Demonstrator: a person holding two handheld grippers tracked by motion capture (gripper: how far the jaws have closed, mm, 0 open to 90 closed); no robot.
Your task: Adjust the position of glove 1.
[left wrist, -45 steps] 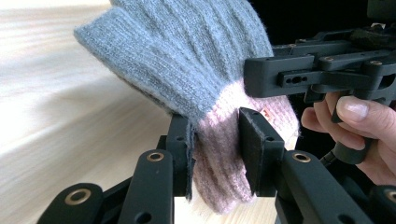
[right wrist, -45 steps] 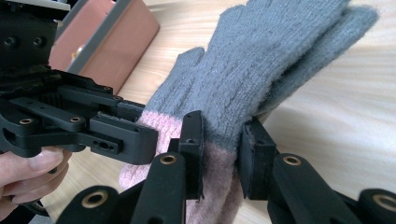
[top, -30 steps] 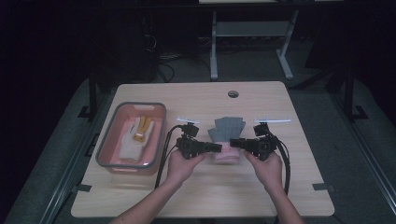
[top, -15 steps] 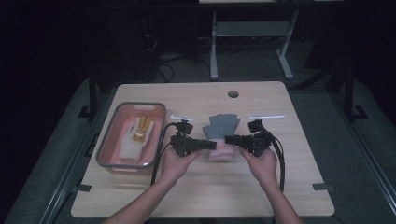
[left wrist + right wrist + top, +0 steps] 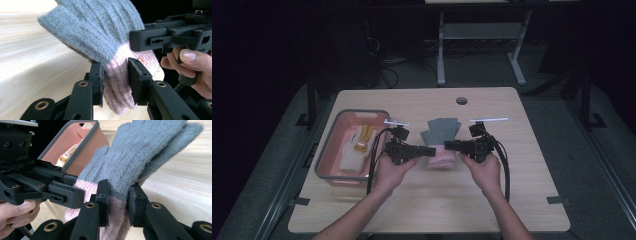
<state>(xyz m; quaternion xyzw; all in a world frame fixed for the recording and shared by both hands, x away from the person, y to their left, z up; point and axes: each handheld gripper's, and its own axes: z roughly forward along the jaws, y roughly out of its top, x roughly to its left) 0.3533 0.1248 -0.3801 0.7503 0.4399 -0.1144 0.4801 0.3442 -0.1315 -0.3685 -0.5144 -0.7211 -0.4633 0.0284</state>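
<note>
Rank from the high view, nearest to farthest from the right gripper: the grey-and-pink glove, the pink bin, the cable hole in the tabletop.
1. Grey-and-pink glove: held at its pink cuff in the jaws of the right gripper, just to its left.
2. Cable hole: farther up the table, near the far edge.
3. Pink bin: at the table's left side, beyond the left gripper.

Glove (image 5: 441, 137) right of basket (image 5: 328, 161)

Glove (image 5: 100, 37) fingertips beyond frame edge
</note>
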